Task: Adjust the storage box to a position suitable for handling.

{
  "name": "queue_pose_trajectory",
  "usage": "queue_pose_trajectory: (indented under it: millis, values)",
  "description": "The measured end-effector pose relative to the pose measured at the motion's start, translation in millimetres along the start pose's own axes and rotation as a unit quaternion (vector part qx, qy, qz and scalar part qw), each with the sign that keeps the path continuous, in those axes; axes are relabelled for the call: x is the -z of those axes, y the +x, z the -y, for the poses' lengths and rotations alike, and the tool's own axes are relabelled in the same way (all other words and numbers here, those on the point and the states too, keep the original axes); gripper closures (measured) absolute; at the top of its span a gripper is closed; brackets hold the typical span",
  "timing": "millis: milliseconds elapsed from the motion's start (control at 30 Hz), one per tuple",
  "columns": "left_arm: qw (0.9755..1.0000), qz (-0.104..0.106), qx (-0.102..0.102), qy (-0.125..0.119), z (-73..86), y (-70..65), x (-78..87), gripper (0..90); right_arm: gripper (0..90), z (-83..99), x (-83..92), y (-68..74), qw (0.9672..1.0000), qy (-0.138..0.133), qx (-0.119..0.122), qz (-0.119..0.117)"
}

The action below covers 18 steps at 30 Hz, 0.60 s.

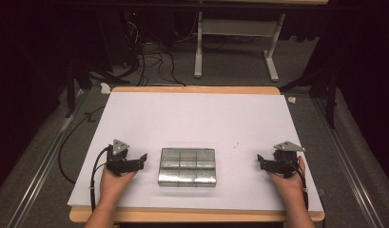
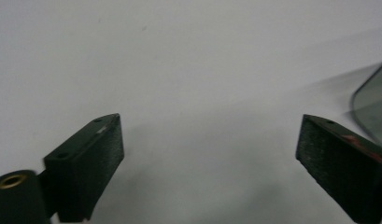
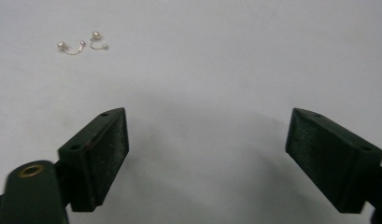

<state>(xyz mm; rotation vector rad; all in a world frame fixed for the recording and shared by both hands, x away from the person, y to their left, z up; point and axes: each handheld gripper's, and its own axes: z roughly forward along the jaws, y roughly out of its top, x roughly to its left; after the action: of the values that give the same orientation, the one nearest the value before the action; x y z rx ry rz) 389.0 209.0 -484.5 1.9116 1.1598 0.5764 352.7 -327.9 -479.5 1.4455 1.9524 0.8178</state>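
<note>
Looking down from the high view, I rest my left tongs and right tongs near the bench's front edge, one on each side of the clear compartment box, both gaping and empty, probably so either can reach in. Riding the left gripper view, my tongs stand wide over bare white bench, the box's corner just beyond the right jaw. Through the right gripper view, the spread tongs face two small earrings, well ahead, likely meant for the box.
</note>
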Motion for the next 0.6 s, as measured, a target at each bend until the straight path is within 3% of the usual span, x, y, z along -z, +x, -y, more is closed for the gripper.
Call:
queue_pose_trajectory:
  millis: [167, 333, 600]
  values:
    - [0.9996, 0.015, -0.023, -0.007, 1.2, -2.8, 2.4, 15.6, 15.8, 2.4, 4.2, 2.3, 0.9997, -0.022, 0.012, 0.004]
    - [0.9995, 0.018, -0.024, -0.006, 1.3, -2.9, 2.3, 20.0, 17.3, 5.5, 9.6, 0.2, 0.9986, -0.052, 0.002, -0.002]
    - [0.9994, 0.025, -0.023, -0.005, 1.2, -2.1, 1.7, 24.5, 19.7, 7.0, 12.6, 0.8, 0.9975, -0.069, 0.008, -0.013]
